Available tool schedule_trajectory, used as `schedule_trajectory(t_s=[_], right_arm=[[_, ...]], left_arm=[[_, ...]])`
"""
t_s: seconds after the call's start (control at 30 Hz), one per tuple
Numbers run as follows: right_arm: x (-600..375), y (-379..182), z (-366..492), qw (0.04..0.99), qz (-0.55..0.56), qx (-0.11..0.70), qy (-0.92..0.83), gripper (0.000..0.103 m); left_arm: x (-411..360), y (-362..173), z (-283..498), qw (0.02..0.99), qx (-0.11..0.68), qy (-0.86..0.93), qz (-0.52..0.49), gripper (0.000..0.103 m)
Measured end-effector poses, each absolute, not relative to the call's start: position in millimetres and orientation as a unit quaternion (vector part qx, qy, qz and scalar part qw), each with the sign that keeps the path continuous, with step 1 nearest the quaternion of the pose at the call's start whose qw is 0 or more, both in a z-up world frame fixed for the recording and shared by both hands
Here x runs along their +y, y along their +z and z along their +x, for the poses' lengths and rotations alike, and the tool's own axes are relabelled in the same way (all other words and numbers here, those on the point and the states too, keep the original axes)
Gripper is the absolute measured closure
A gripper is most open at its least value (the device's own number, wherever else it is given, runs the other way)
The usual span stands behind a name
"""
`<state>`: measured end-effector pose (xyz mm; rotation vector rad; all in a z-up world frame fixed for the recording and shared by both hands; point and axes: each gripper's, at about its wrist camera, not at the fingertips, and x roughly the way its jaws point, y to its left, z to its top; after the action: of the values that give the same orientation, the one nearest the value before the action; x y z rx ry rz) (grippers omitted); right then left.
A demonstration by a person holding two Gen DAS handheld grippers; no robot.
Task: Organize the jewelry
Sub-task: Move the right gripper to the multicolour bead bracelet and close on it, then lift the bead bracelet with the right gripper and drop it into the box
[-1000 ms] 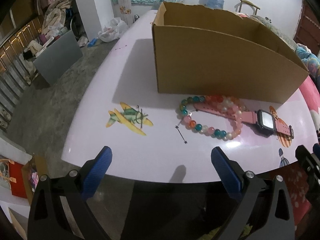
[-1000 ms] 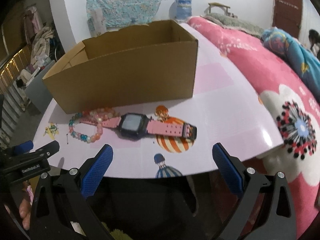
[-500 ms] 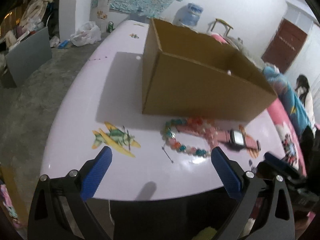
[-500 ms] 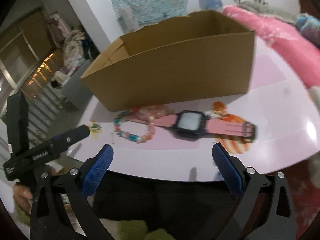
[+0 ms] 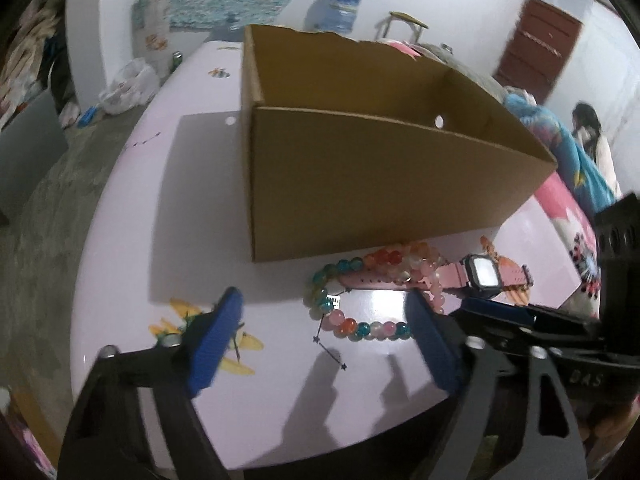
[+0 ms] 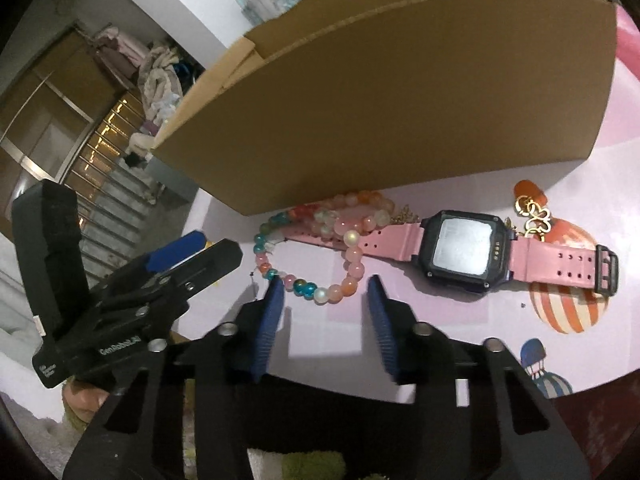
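Note:
A bead bracelet [image 5: 348, 324] [image 6: 348, 276] of pink, orange and teal beads lies on the pale pink table [image 5: 132, 216], draped over the strap of a pink watch [image 5: 482, 276] [image 6: 464, 254]. Both lie just in front of an open cardboard box [image 5: 360, 184] [image 6: 400, 92]. My right gripper [image 6: 326, 294] is open, its blue pads on either side of the bracelet's near beads, low over the table. My left gripper [image 5: 324, 324] is open, just short of the bracelet's left part. A small gold charm [image 6: 532, 210] lies by the watch strap.
A thin dark pin [image 5: 330, 350] lies by the bracelet. Printed plane [image 5: 236, 344] and balloon [image 6: 568, 304] pictures mark the table. A pink flowered bed [image 5: 576, 240] is on the right, where a person [image 5: 592, 140] sits. Floor and clutter are on the left.
Both grippers have moved forward and down over the table edge toward the bracelet. The right gripper's jaws have narrowed around the near beads. The jewelry has not moved.

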<state>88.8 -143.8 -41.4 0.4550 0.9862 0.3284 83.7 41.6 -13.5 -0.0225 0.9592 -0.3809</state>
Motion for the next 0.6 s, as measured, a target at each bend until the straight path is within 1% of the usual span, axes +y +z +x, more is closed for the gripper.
schedule_trajectory(t_s=[0.07,0.1,0.13,0.2,0.37,0.5,0.6], right_arm=[[-142,-42,91,0.842,0.212,0.472,0.153,0.072],[-141,-42,92,0.841,0.209,0.475,0.15,0.074],[-140,-42,93,0.842,0.206,0.477,0.146,0.075],[-139,-41,97,0.843,0.2,0.48,0.141,0.076],[-132,-39,101,0.849,0.178,0.48,0.127,0.078],[-127,-37,104,0.856,0.159,0.477,0.118,0.078],[-121,-34,104,0.861,0.142,0.476,0.112,0.079]], left_arm=[[37,-18,89,0.865,0.465,-0.188,0.002,0.039],[35,-20,92,0.862,0.469,-0.19,0.006,0.044],[33,-23,95,0.858,0.476,-0.192,0.011,0.047],[33,-27,100,0.854,0.485,-0.189,0.019,0.055],[36,-32,112,0.847,0.499,-0.182,0.021,0.069],[37,-33,119,0.845,0.501,-0.184,0.018,0.074],[36,-32,121,0.845,0.5,-0.186,0.028,0.075]])
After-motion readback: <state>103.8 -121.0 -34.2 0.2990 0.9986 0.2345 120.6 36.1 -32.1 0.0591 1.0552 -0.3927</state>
